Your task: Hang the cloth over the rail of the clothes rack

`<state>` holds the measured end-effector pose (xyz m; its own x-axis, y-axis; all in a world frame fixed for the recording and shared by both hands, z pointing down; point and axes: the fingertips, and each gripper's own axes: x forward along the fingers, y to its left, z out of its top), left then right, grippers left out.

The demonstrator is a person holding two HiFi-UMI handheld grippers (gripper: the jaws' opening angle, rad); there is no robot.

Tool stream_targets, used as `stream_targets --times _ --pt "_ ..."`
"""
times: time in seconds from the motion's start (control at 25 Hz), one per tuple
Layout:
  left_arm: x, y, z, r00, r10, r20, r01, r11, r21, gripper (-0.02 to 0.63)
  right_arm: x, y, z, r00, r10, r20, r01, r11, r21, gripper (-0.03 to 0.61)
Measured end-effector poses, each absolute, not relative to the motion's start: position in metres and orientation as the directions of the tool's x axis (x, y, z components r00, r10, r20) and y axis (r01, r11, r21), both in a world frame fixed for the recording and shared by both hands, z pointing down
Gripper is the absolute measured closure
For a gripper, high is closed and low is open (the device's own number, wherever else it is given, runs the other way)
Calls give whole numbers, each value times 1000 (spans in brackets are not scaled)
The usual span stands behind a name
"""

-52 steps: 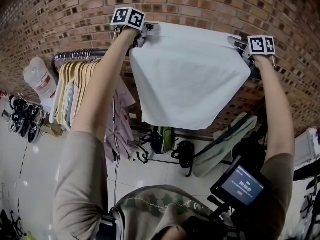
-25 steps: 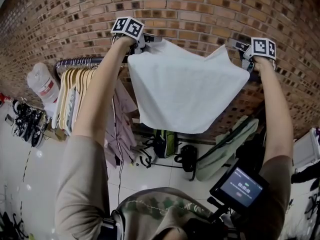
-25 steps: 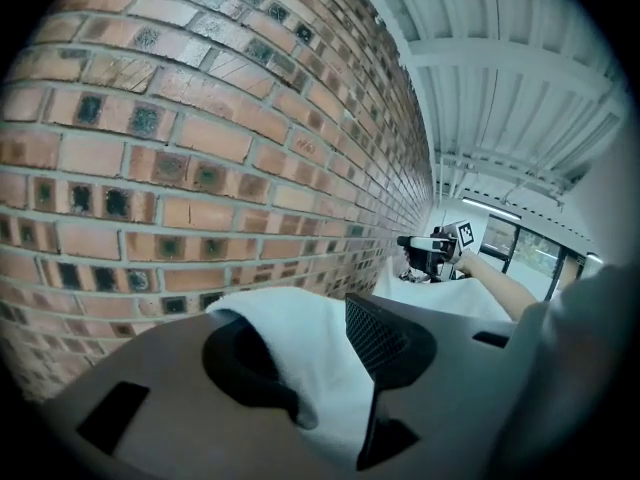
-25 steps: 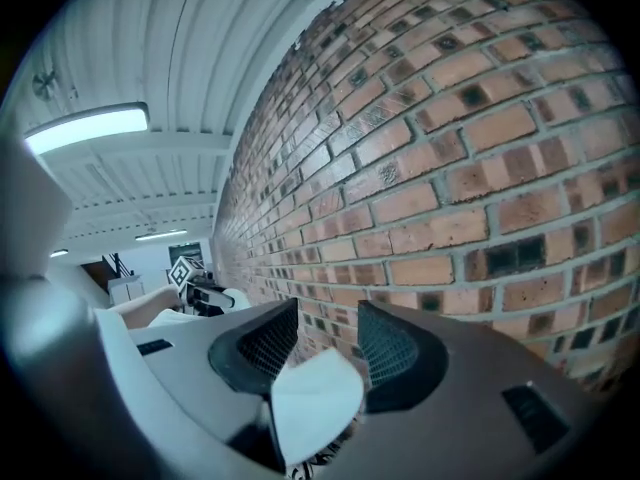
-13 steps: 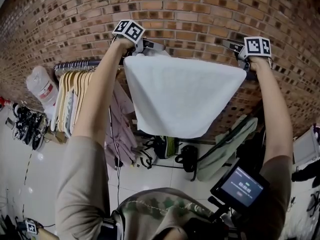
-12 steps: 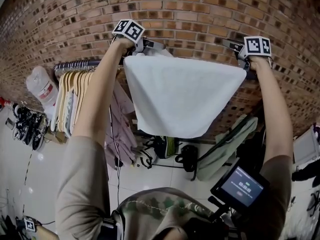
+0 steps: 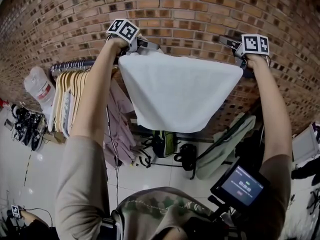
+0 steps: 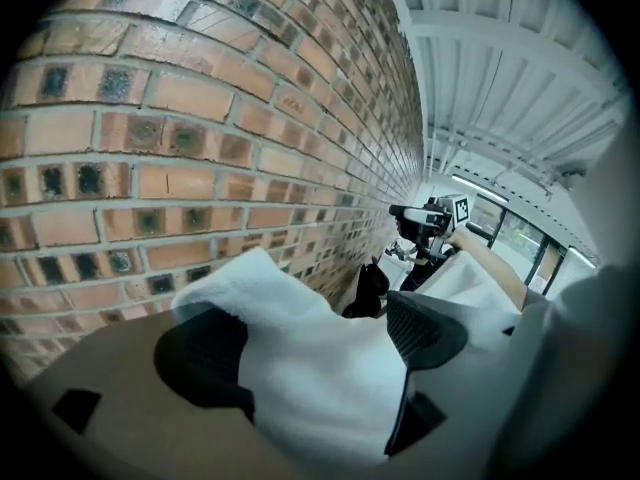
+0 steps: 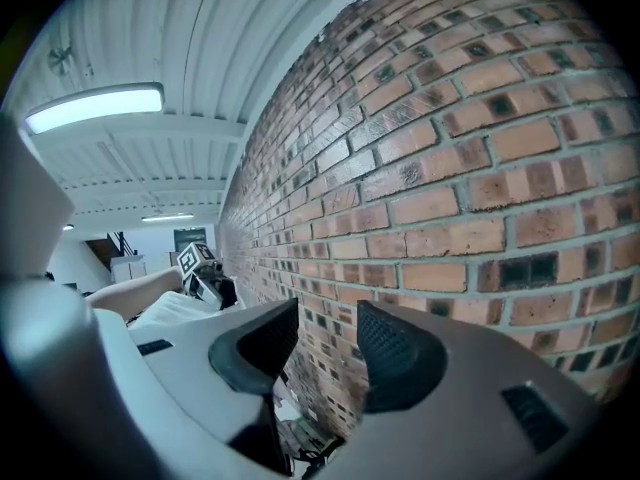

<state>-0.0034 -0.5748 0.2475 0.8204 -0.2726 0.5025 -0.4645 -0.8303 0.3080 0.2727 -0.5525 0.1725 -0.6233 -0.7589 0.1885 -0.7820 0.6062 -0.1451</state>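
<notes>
Cloth (image 7: 177,91), white, hangs in a broad sheet over the rail (image 7: 75,64), its top fold running level between the two grippers and its lower edge free above the floor (image 7: 150,171). The left gripper (image 7: 149,45) is at the cloth's upper left corner. In the left gripper view its jaws have just been opening and stand wide apart. That bunched corner lies loose between them, resting against one pad without being squeezed. The right gripper (image 7: 226,42) is at the upper right corner, just off the cloth's edge. In the right gripper view its jaws stand a little apart with nothing between them, only the brick wall (image 7: 190,9) beyond. Left of the cloth, wooden hangers (image 7: 70,96) and clothes (image 7: 117,126) crowd the same rail. Bags (image 7: 172,146) lie on the floor beneath it.
</notes>
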Motion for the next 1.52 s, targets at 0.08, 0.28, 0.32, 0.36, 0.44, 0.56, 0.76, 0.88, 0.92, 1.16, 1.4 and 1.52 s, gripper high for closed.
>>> stream_targets --times 0.08,0.28,0.32,0.36,0.44,0.56,0.76,0.88,0.92,1.16,1.4,1.52 --pt "-4 -578 243 827 -284 485 -467 -828 312 164 273 -552 173 -623 -759 190 -782 608 -136 413" --pt "-8 -580 233 856 -283 432 -442 -834 331 38 281 -551 169 -623 -765 167 -782 606 -142 414" --pt "-9 -582 231 855 -290 429 -445 -836 322 39 282 -551 169 -619 -768 164 -785 603 -139 414" --pt "-9 -583 230 853 -302 425 -450 -838 308 40 283 -552 168 -616 -771 160 -788 601 -134 414" --pt "-9 -586 226 849 -331 412 -464 -839 284 40 284 -552 165 -612 -777 148 -791 599 -124 414" --pt "-8 -590 218 865 -355 355 -473 -814 339 43 284 -550 164 -613 -778 138 -790 602 -115 414" --pt "-24 -603 204 895 -377 240 -447 -744 496 46 282 -549 163 -611 -778 145 -792 602 -104 414" --pt "-32 -605 190 917 -373 143 -381 -709 594 46 280 -550 163 -606 -781 150 -796 597 -105 414" --pt "-34 -605 189 916 -374 145 -380 -693 613 46 279 -550 163 -608 -779 154 -794 600 -100 414" --pt "-28 -597 218 887 -304 347 -456 -695 556 92 273 -544 167 -645 -747 162 -764 635 -113 414" --pt "-8 -581 240 832 -192 521 -443 -796 413 91 259 -537 174 -675 -710 201 -735 671 -98 414" --pt "-15 -580 230 828 -183 529 -436 -804 404 92 259 -539 175 -669 -716 200 -740 667 -91 414"
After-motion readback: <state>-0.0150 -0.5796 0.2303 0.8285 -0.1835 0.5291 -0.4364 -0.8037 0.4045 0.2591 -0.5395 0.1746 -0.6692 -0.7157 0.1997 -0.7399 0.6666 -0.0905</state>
